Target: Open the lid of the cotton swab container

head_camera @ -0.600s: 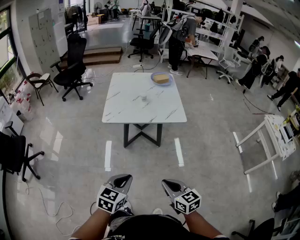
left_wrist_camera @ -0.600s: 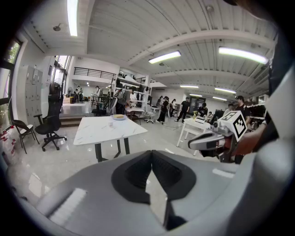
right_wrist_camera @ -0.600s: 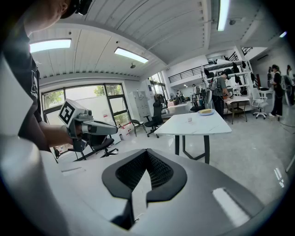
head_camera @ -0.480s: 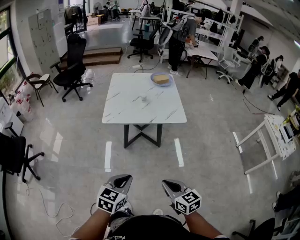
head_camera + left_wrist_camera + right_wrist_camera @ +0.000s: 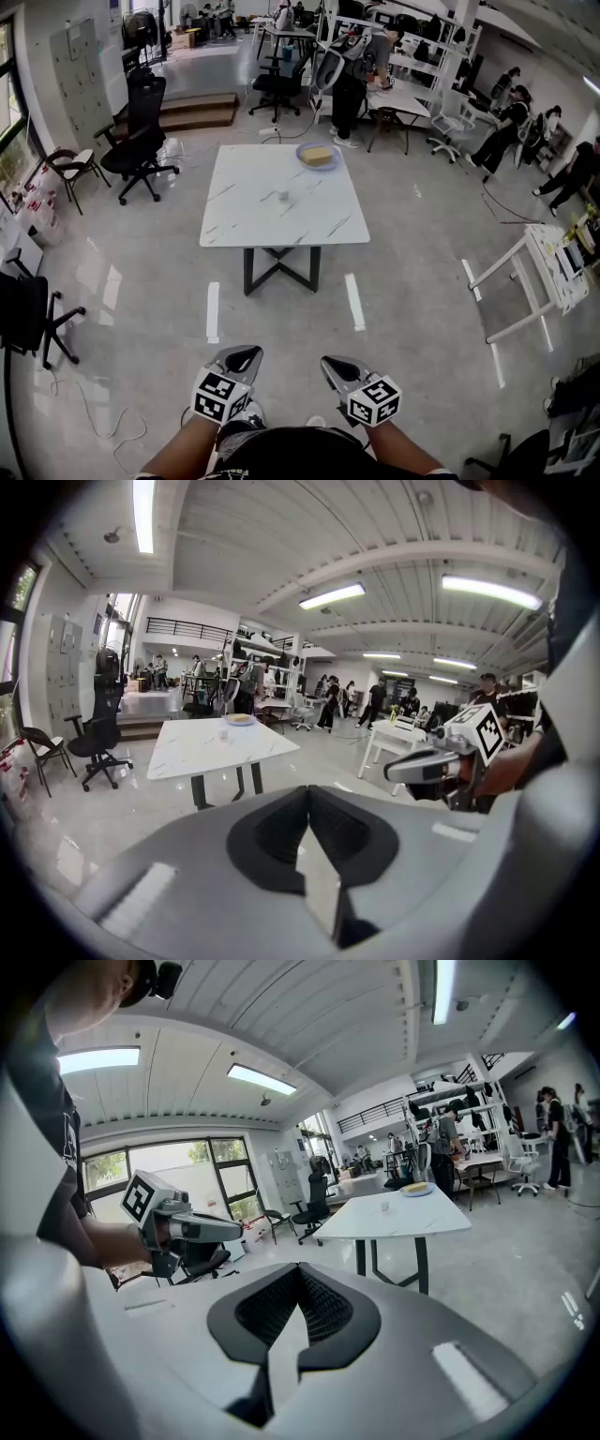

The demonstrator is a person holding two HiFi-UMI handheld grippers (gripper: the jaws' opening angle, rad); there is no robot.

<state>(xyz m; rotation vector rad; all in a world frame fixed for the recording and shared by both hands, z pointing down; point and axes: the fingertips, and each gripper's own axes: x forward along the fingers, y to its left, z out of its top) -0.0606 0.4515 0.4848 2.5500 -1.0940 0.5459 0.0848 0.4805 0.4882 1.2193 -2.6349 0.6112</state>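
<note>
The cotton swab container (image 5: 283,197) is a small pale pot standing alone near the middle of a white marble table (image 5: 239,220), a few steps ahead of me. It also shows as a tiny pot (image 5: 222,733) in the left gripper view and as a small pot (image 5: 383,1207) in the right gripper view. My left gripper (image 5: 242,356) and right gripper (image 5: 335,364) are held side by side close to my body, far short of the table. Both are shut with nothing between the jaws, as the left gripper (image 5: 307,803) and the right gripper (image 5: 298,1283) show in their own views.
A blue plate (image 5: 318,156) with a yellow block sits at the table's far right corner. Black office chairs (image 5: 136,131) stand to the left, a white folding table (image 5: 548,272) to the right. Several people work at desks behind. A cable (image 5: 103,412) lies on the grey floor at the left.
The head view has shifted slightly, so the table sits a little higher and further left in the picture. Both grippers keep the same pose, still shut.
</note>
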